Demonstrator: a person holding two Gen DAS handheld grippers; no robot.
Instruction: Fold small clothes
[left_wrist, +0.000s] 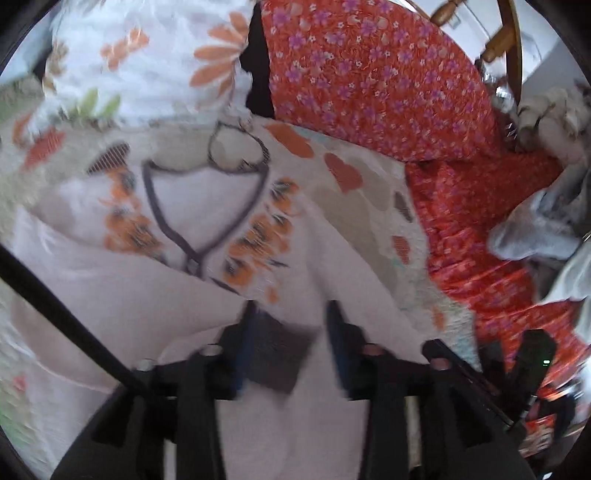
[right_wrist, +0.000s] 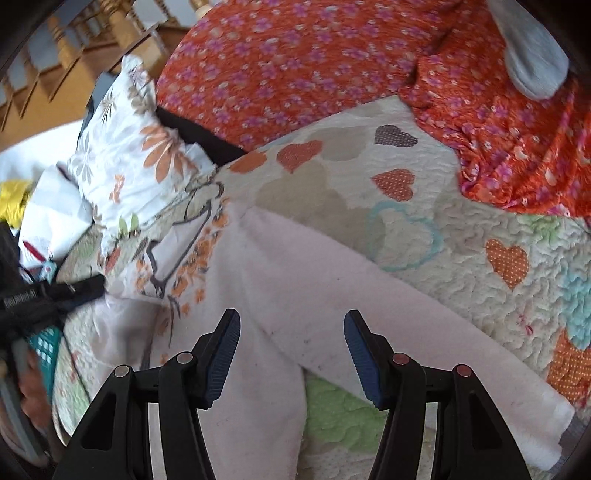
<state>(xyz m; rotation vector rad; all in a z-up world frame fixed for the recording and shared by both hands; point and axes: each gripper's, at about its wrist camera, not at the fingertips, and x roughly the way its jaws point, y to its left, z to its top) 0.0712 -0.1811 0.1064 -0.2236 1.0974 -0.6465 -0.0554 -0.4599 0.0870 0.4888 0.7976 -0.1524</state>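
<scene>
A pale pink fleece top (left_wrist: 207, 199) with orange flowers and a grey-trimmed neckline lies spread on a heart-patterned quilt (left_wrist: 369, 206). My left gripper (left_wrist: 291, 332) hovers low over its lower part with the jaws apart. A dark grey patch of cloth (left_wrist: 280, 354) lies between the fingers, and the pads do not press on it. This view is blurred. In the right wrist view the same top (right_wrist: 295, 273) stretches a long sleeve toward the lower right, ending in a grey cuff (right_wrist: 569, 432). My right gripper (right_wrist: 291, 350) stands open above the pink fleece, holding nothing.
An orange cloth with purple flowers (right_wrist: 295, 55) lies bunched along the quilt's (right_wrist: 461, 236) far side, a grey sock-like item (right_wrist: 532, 62) on it. A white flowered pillow (right_wrist: 125, 155) sits at the left. Wooden rails (right_wrist: 74, 66) stand behind. Black gear and a hand (right_wrist: 29, 384) fill the left edge.
</scene>
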